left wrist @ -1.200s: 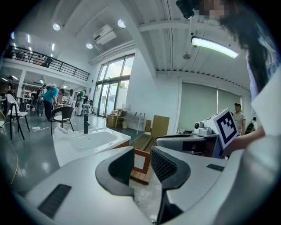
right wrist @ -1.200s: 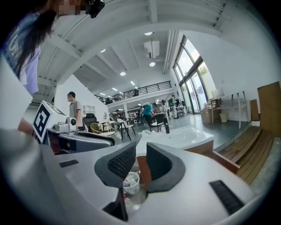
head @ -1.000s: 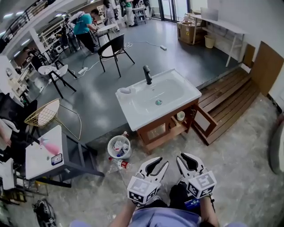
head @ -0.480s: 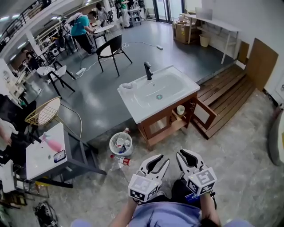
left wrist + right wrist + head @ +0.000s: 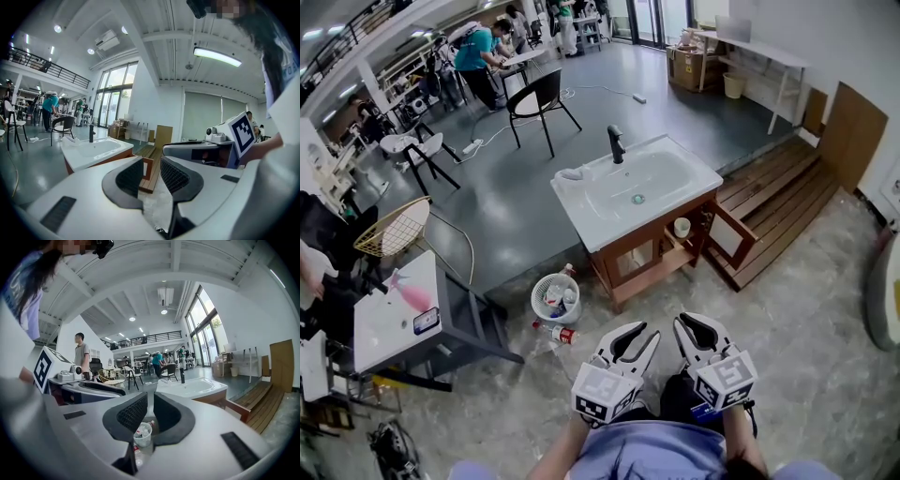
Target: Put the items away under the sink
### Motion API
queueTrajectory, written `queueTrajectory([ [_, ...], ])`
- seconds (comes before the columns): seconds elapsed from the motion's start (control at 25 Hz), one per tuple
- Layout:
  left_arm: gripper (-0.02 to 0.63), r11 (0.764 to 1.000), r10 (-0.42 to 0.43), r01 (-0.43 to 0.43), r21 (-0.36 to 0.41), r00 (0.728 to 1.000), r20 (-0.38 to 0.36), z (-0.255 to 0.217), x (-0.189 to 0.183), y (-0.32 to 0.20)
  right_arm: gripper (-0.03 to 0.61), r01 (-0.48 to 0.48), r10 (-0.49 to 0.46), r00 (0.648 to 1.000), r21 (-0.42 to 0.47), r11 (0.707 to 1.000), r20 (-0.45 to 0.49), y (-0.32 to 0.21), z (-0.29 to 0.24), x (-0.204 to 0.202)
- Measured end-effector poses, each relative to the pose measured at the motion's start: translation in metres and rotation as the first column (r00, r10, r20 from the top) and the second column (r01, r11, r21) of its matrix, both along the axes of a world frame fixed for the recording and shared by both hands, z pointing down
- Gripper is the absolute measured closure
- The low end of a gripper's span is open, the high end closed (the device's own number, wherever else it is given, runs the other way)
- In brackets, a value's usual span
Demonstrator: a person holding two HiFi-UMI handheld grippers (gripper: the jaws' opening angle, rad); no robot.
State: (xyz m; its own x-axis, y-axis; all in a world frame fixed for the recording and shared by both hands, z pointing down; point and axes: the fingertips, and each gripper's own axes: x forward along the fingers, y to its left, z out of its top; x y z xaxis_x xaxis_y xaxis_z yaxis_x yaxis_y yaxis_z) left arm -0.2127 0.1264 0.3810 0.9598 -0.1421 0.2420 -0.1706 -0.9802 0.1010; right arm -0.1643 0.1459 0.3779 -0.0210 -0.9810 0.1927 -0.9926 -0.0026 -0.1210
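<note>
Over the last second only the head view drifts: the sink cabinet (image 5: 652,258) and the white basket (image 5: 555,298) slide a little up the picture, while both grippers keep their place low by the person's body. Nothing on the floor has moved. The left gripper (image 5: 639,331) and right gripper (image 5: 694,323) each have their jaws a narrow gap apart with nothing between them (the right one merely looks through the gap at the far basket). The basket of items and a bottle (image 5: 558,333) lie on the floor left of the cabinet, whose door (image 5: 731,239) stands open. So these things are outside it, and neither gripper is carrying anything.
</note>
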Motion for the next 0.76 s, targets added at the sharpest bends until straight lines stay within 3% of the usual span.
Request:
queueTrajectory([
  [0.76,0.491,0.999,0.026,-0.026,0.023,1.0,-0.01,-0.0039,-0.0023,0.009,0.525,-0.002,0.002,1.0,-0.008,1.0,-0.012,0.0068,-0.0006,-0.0069],
])
